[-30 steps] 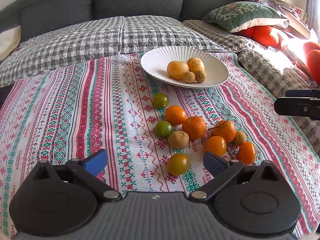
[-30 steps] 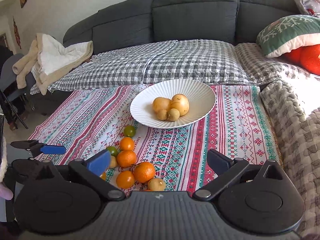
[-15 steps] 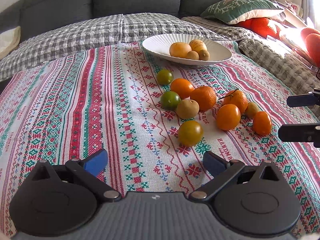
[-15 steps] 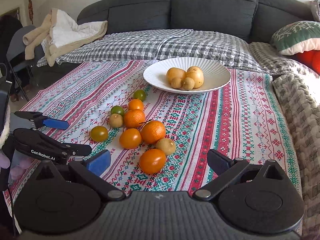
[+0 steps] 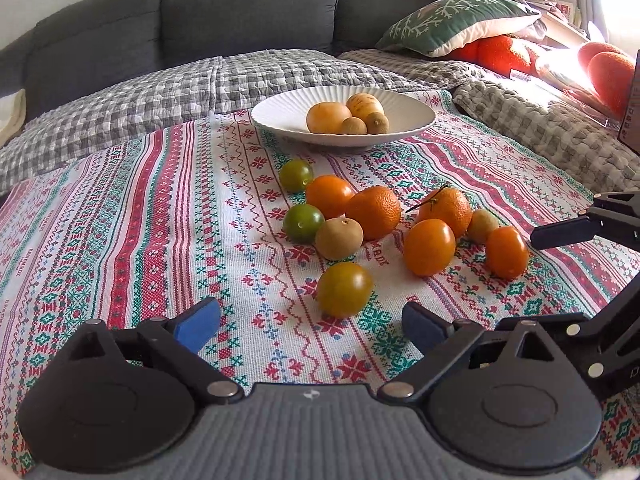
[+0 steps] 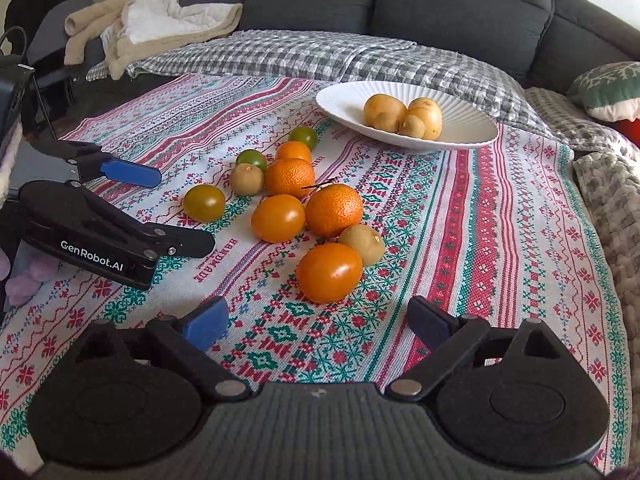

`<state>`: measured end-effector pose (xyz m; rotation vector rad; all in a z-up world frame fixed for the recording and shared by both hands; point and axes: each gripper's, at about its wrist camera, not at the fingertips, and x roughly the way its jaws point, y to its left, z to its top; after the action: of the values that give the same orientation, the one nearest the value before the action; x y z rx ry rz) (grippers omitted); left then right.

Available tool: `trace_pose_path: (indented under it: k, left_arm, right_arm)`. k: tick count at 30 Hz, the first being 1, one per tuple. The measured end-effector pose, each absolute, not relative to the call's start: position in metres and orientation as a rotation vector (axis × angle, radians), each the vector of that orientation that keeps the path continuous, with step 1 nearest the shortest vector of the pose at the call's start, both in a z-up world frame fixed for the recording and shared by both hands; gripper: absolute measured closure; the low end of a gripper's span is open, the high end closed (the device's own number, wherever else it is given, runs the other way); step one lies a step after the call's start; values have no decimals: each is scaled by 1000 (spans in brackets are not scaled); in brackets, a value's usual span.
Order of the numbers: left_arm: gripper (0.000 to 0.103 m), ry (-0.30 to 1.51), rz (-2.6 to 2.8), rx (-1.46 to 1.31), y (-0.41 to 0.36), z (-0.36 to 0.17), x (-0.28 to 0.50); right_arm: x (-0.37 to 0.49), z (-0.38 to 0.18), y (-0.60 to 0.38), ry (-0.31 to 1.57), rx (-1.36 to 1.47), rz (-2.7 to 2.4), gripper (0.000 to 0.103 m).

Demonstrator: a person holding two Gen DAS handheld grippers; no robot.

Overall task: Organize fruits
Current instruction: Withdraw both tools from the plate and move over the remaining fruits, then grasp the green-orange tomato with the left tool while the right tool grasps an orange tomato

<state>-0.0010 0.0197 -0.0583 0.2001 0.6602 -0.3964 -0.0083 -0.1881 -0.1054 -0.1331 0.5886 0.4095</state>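
Observation:
Several loose fruits lie on the patterned cloth: oranges, orange and green tomatoes, small kiwis. A yellow-green tomato (image 5: 344, 289) lies just ahead of my open left gripper (image 5: 312, 322). An orange tomato (image 6: 329, 272) lies just ahead of my open right gripper (image 6: 320, 318). A white ribbed plate (image 5: 280, 114) at the far side holds two yellow fruits and two kiwis; it also shows in the right wrist view (image 6: 344, 100). Both grippers are empty and low over the cloth.
The left gripper (image 6: 160, 208) shows at the left of the right wrist view; the right gripper (image 5: 576, 232) shows at the right of the left wrist view. A grey sofa (image 6: 440, 4) with a checked blanket, cushions and a folded throw stands behind.
Both grippers have come down and forward toward the loose fruits, which now look larger and closer. Both stay open. No fruit has moved.

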Motion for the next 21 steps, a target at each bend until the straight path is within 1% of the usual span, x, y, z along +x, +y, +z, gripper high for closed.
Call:
trace_pose_path:
  k: [2, 8, 10, 11, 13, 15, 18, 21]
  left_arm:
    - [13, 654, -407, 206, 18, -58, -1]
    - [30, 648, -415, 208, 13, -56, 1]
    - [38, 649, -418, 207, 12, -56, 2]
    - [40, 650, -421, 206, 11, -55, 3]
    - [50, 654, -429, 202, 11, -55, 4]
    - [56, 658, -435, 199, 10, -54, 4]
    - [62, 661, -443, 199, 9, -54, 4]
    - [68, 665, -445, 196, 8, -54, 4]
  right_arm:
    - [-8, -105, -189, 585, -129, 409, 15]
    - [-5, -103, -190, 577, -129, 412, 29]
    - [-5, -102, -190, 576, -129, 414, 35]
    - [-4, -101, -190, 575, -127, 415, 37]
    - [-4, -100, -190, 575, -124, 418, 43]
    - [-3, -99, -190, 575, -118, 419, 48]
    - [-3, -98, -192, 574, -110, 419, 54]
    - [-1, -97, -193, 574, -104, 417, 57]
